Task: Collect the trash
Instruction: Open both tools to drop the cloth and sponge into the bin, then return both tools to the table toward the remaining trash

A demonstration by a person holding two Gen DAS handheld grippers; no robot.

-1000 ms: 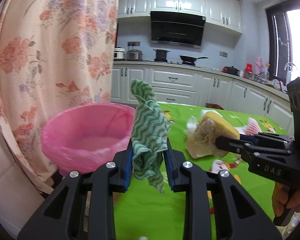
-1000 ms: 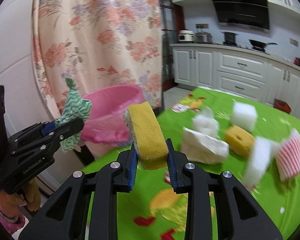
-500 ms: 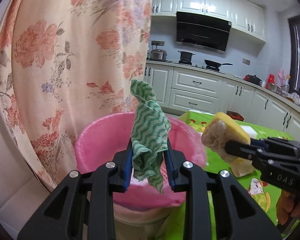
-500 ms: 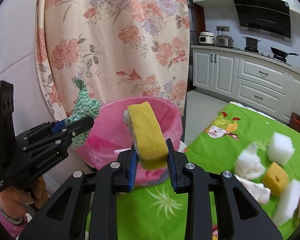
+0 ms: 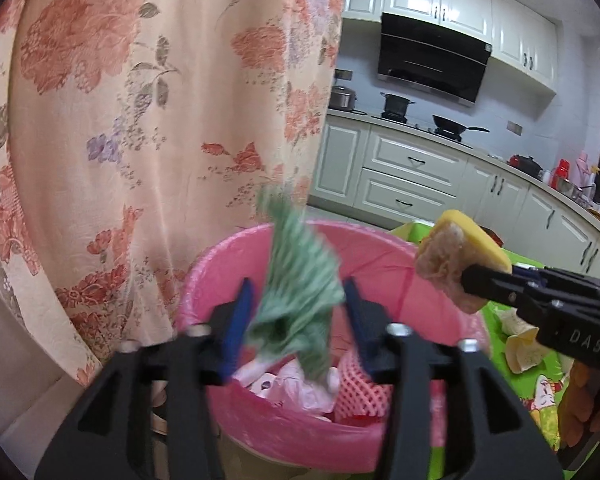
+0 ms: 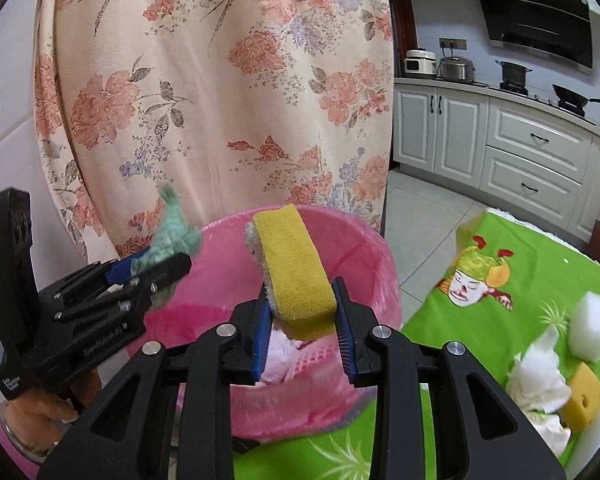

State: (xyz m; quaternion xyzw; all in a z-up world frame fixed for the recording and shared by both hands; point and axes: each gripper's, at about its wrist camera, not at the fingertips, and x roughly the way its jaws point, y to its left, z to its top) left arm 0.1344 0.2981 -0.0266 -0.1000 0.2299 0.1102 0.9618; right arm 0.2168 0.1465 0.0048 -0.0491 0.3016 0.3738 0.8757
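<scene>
The left gripper (image 5: 296, 316) has its jaws opening, and the green cloth (image 5: 300, 292) is between them, blurred, with a gap at each side; it hangs above the pink bin (image 5: 380, 256). The cloth is thin woven fabric with a wavy zigzag pattern, crumpled into a loose bundle. The right gripper (image 6: 302, 316) has narrow jaws that press on one yellow sponge (image 6: 294, 264). This sponge is a thick rectangular block, porous on the yellow side, with a rough pale scouring layer under it. It stands tilted over the near rim of the bin.

The bin is round and lined with a thin, shiny pink plastic bag. Inside lie crumpled white paper (image 5: 300, 388) and one pink foam net (image 5: 360, 384) with a mesh texture.

On the green tablecloth (image 6: 500, 320), which is smooth and printed with cartoon figures, I count one white foam block (image 6: 592, 332), one yellow sponge piece with holes (image 6: 582, 396) and one crumpled white tissue (image 6: 536, 376). A floral curtain (image 6: 220, 80) of soft fabric hangs behind the bin.
</scene>
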